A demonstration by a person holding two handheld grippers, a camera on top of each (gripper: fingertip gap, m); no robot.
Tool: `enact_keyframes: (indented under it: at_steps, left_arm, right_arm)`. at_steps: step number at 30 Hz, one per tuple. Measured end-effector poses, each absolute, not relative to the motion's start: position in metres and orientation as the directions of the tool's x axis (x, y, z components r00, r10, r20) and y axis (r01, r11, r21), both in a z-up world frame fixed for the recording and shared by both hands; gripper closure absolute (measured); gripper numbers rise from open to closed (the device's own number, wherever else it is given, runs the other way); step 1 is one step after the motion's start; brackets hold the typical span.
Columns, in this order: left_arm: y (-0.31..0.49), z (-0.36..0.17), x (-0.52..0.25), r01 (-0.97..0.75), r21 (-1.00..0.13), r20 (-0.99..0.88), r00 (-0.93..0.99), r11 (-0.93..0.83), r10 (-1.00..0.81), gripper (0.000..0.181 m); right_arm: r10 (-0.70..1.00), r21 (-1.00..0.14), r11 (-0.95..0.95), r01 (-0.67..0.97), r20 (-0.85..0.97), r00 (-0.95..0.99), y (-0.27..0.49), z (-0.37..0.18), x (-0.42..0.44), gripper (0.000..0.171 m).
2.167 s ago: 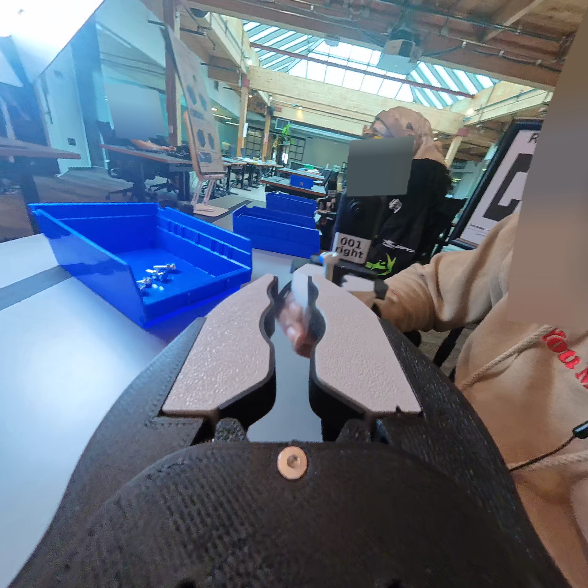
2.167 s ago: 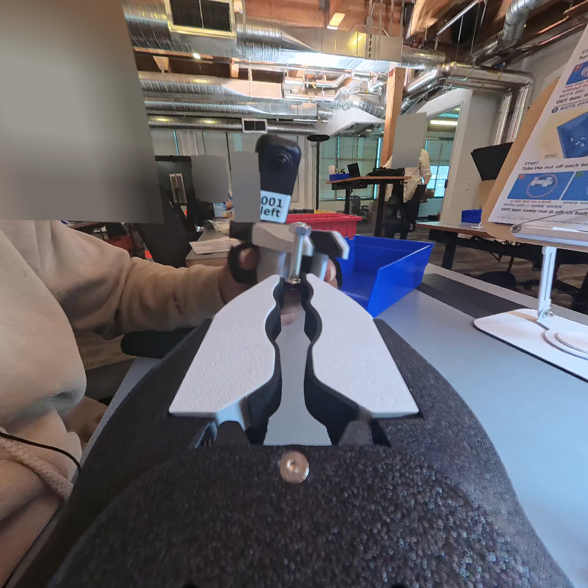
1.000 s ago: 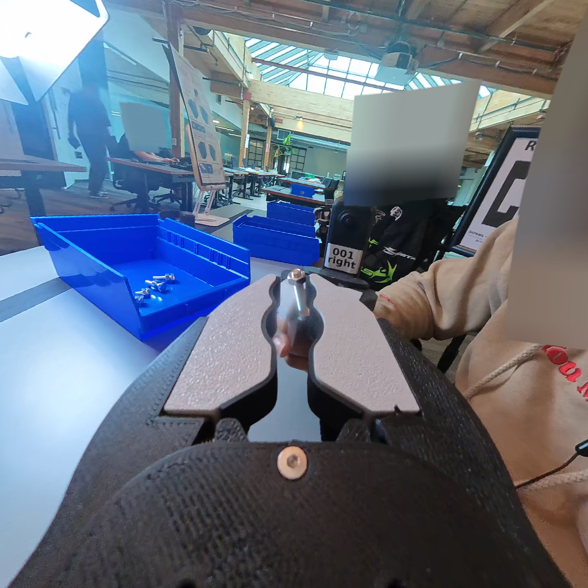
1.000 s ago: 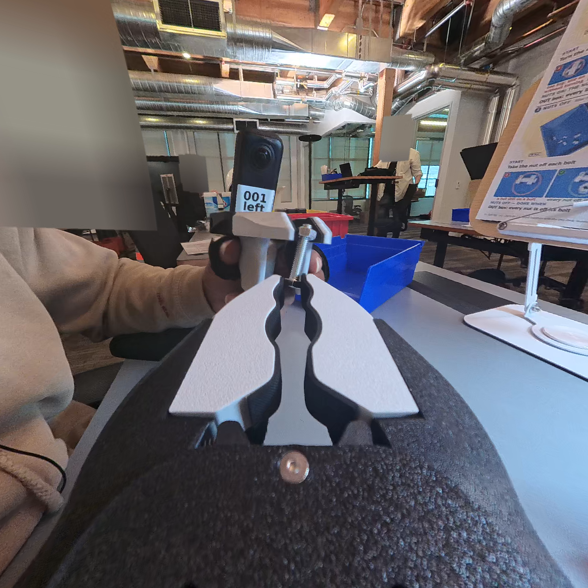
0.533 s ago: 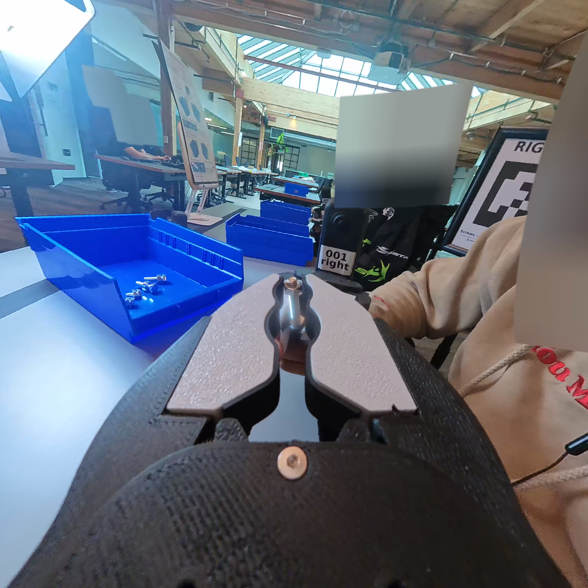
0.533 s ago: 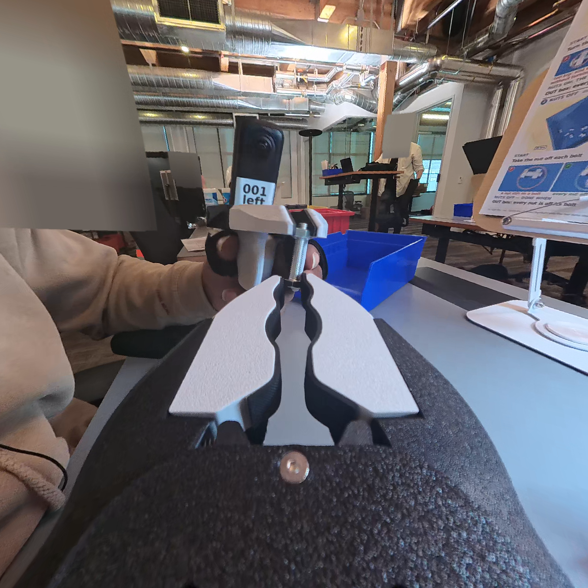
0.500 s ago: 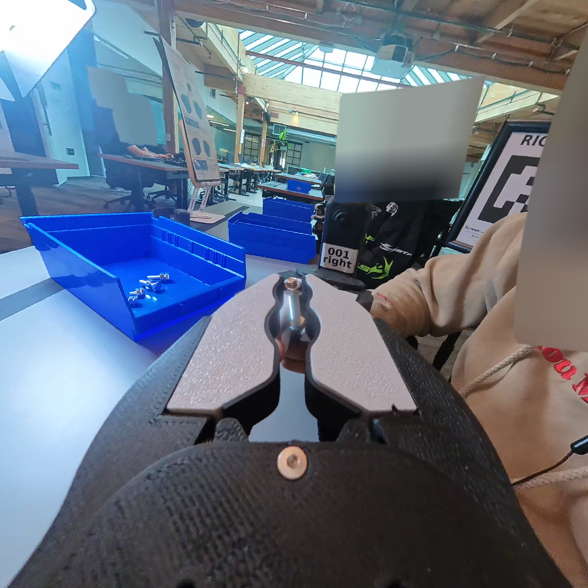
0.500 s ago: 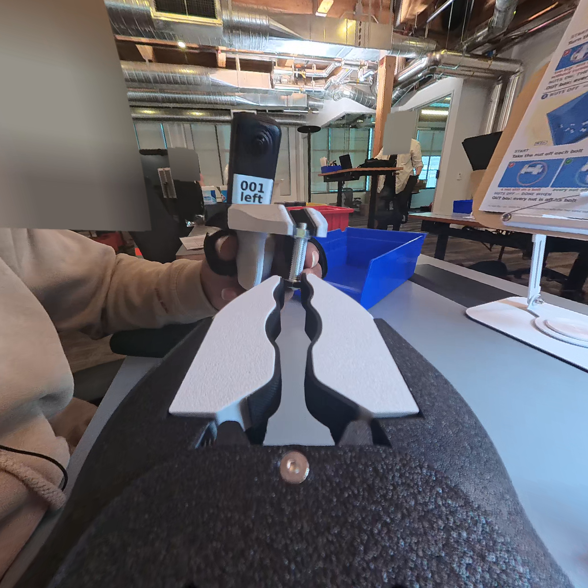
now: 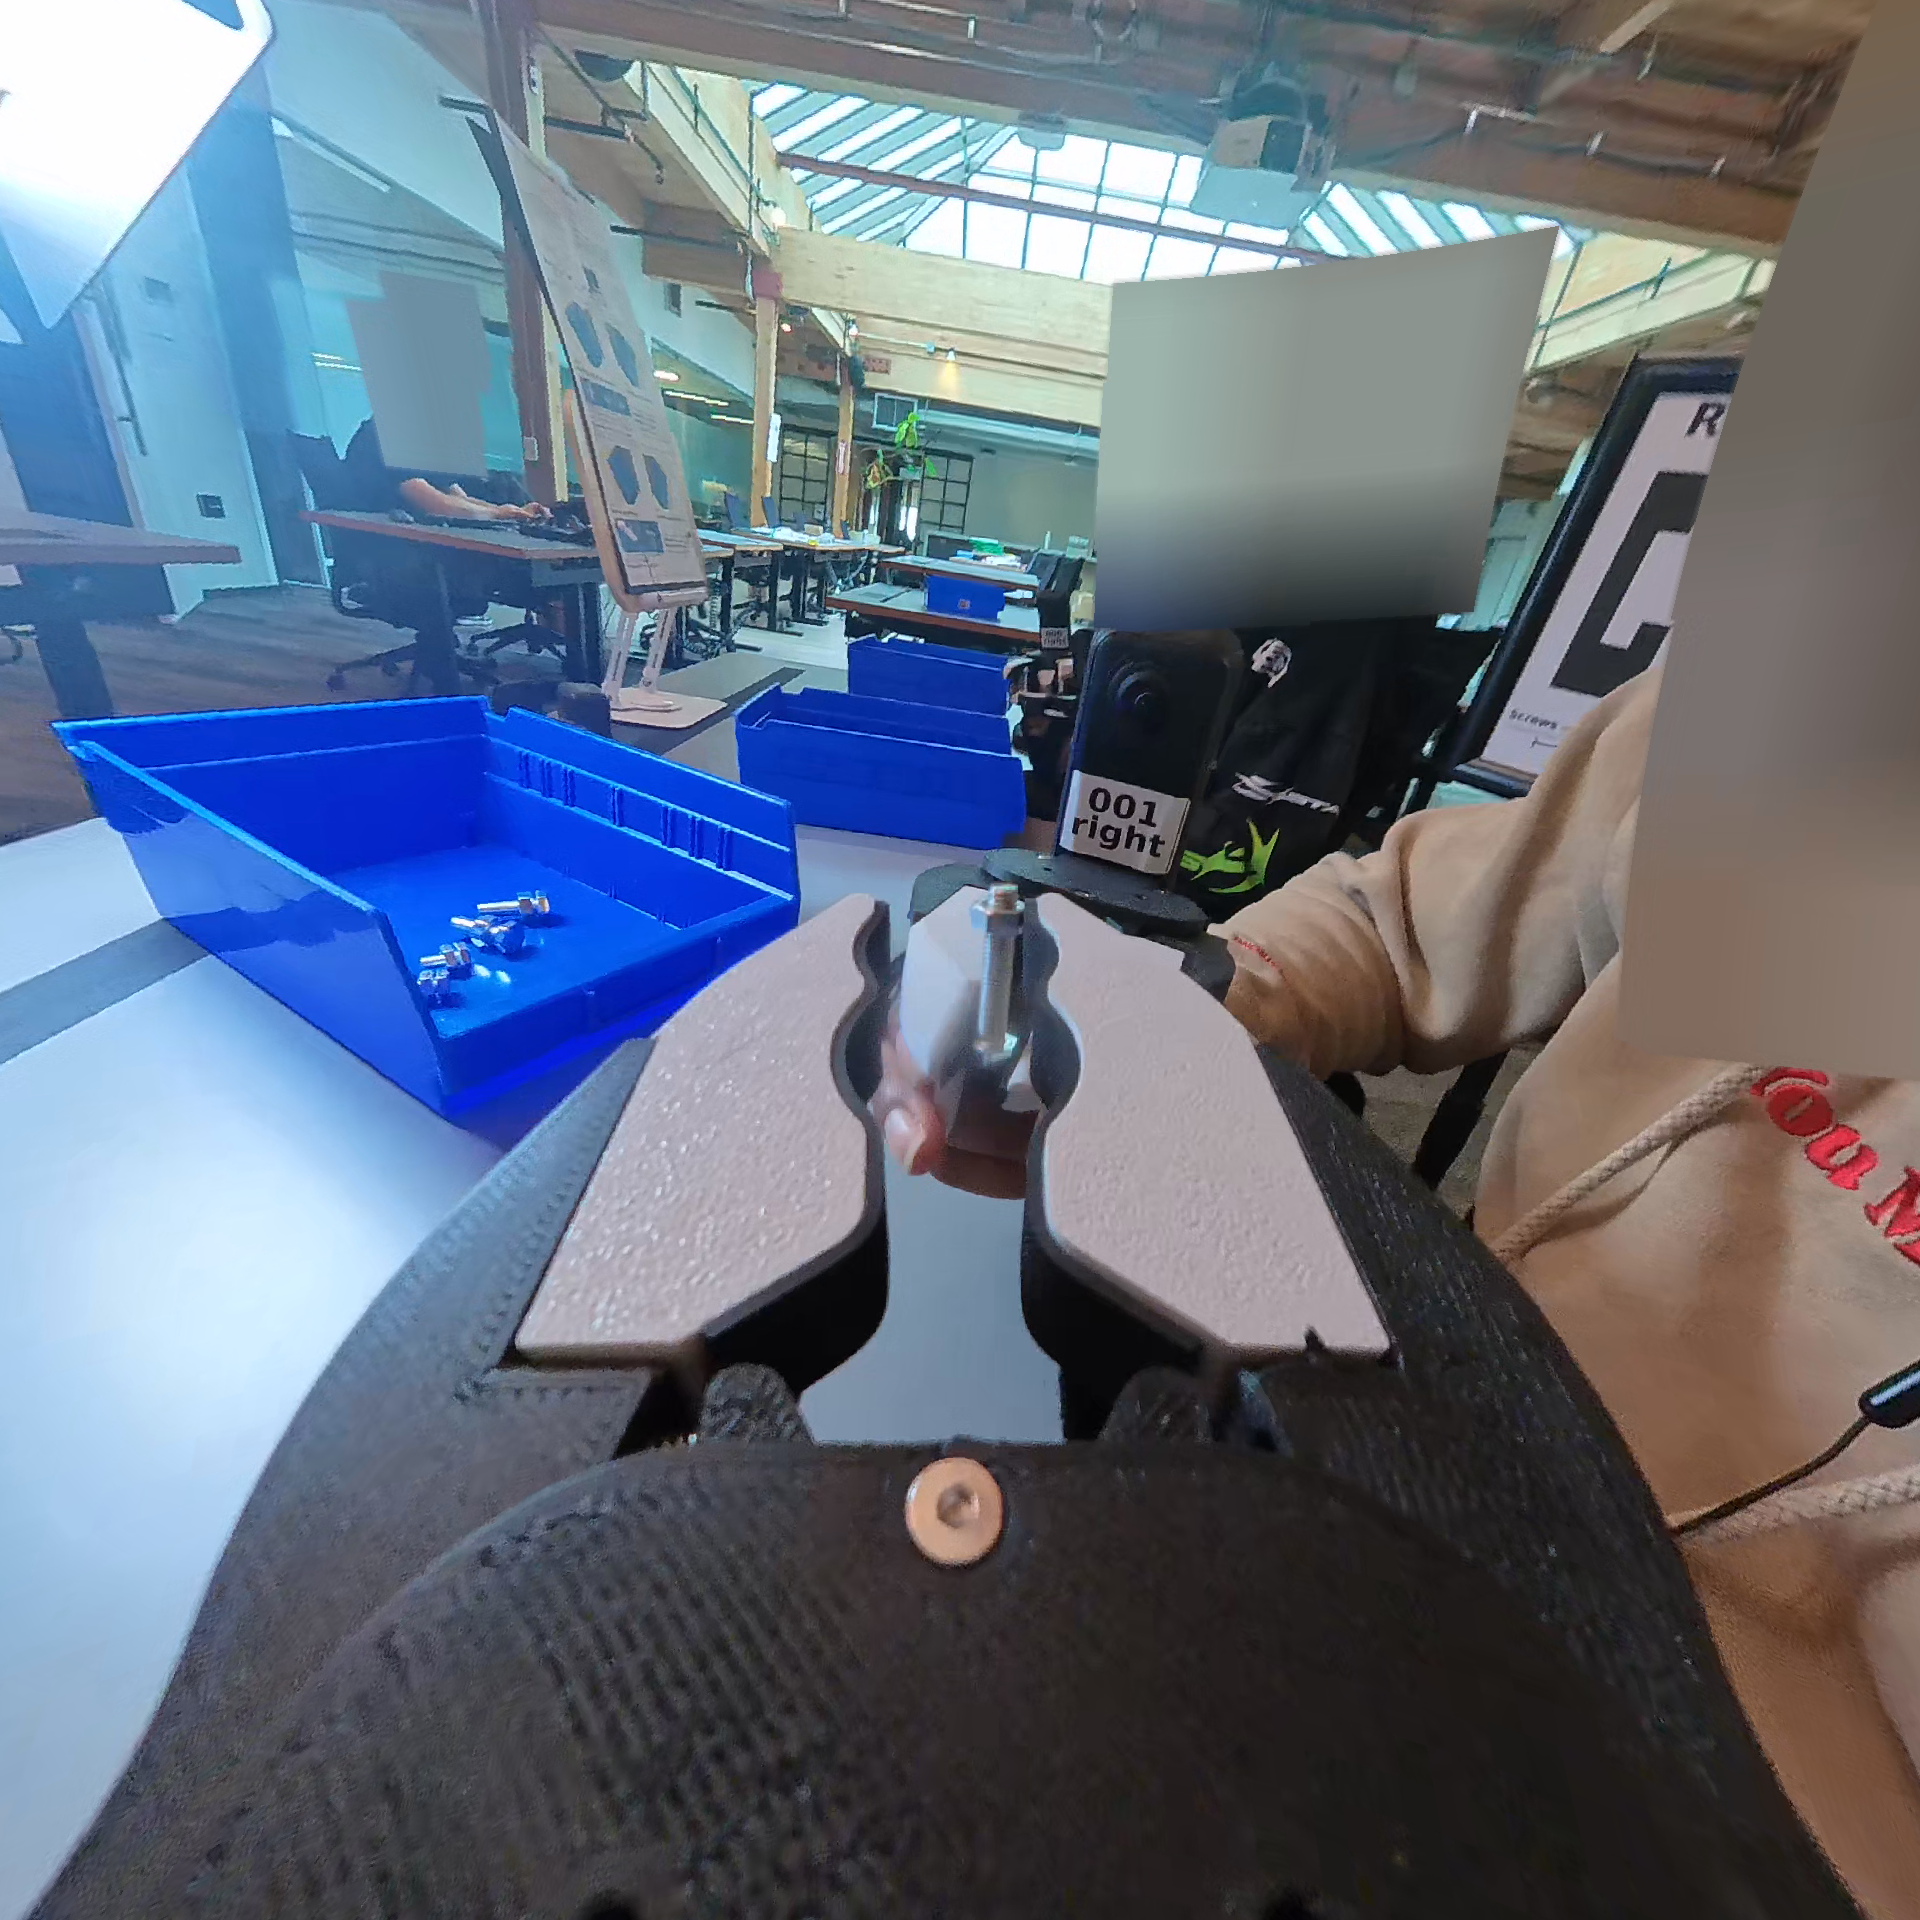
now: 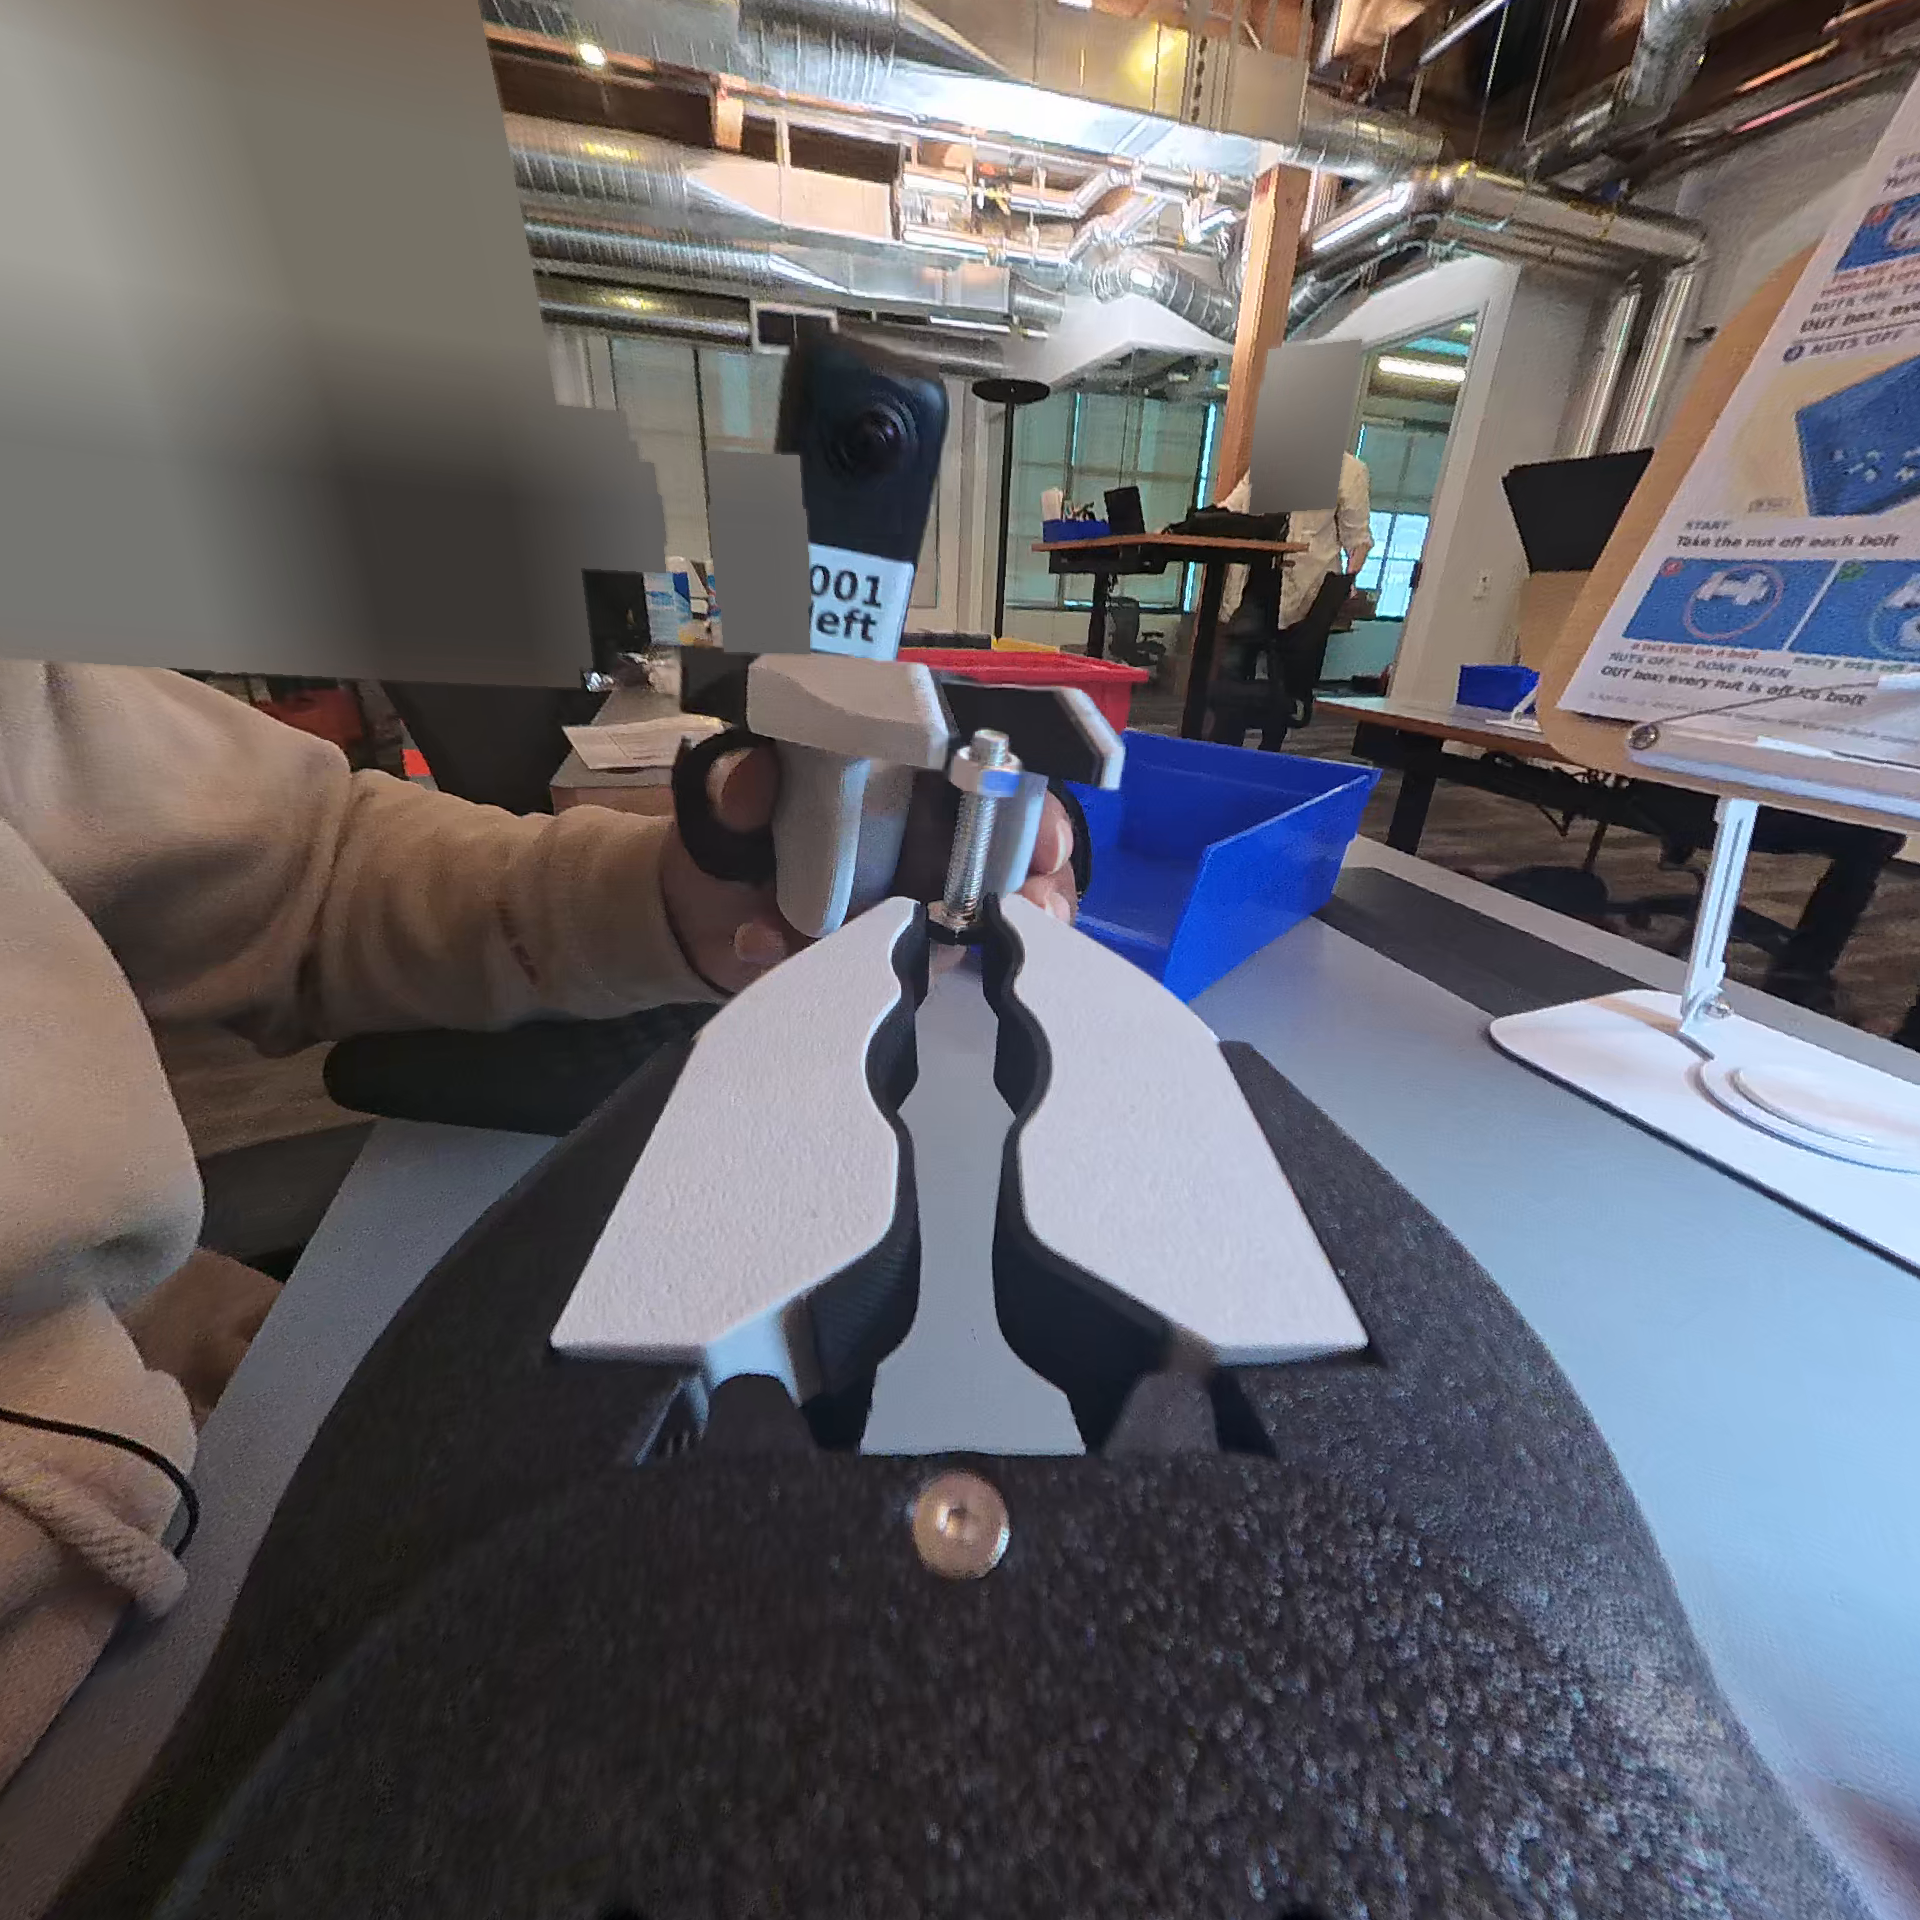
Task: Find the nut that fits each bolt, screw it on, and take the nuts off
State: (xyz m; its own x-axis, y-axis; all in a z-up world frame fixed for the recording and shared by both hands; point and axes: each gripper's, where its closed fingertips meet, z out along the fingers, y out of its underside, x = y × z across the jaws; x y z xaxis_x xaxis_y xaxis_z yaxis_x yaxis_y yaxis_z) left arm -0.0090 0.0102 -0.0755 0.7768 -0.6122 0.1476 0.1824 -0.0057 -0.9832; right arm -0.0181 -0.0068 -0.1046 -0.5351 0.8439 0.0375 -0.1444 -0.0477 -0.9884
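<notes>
A silver bolt (image 10: 971,842) stands upright between the two grippers, which face each other above the table. My right gripper (image 10: 961,920) is shut on the bolt's head at its fingertips; it also shows in the left wrist view (image 9: 987,1060). A nut (image 10: 982,774) sits near the bolt's top end, also seen in the left wrist view (image 9: 997,906). My left gripper (image 9: 961,920) is slightly open, its fingertips on either side of the nut with a gap. In the right wrist view the left gripper (image 10: 997,743) is just above the nut.
A blue bin (image 9: 260,831) on the grey table holds several loose bolts (image 9: 483,935). Another blue bin (image 9: 883,769) stands behind it. In the right wrist view there are a blue bin (image 10: 1226,862) and a white sign stand (image 10: 1766,1049) to the right. The person's sleeved arms are close by.
My left gripper's jaws have widened from around the nut. The bolt now stands more upright in the right gripper.
</notes>
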Motion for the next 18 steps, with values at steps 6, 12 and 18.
enact_keyframes:
  at_steps: [6,12,18]
  left_arm:
    - [0.011,-0.079,-0.019,0.208,-0.978,0.167,0.781,-0.002,-0.602,0.163]
    - [0.013,-0.080,-0.013,0.144,-0.989,0.108,0.808,0.017,-0.580,0.159]
    - [0.015,-0.082,-0.034,0.177,-0.984,0.143,0.834,0.012,-0.534,0.164]
  right_arm:
    - [0.841,-0.982,-0.088,-0.166,0.016,-0.541,-0.002,-0.098,-0.016,0.161]
    - [0.846,-0.993,-0.067,-0.101,-0.003,-0.533,-0.003,-0.109,-0.022,0.161]
    - [0.858,-0.995,-0.061,-0.082,-0.010,-0.514,0.002,-0.109,-0.023,0.161]
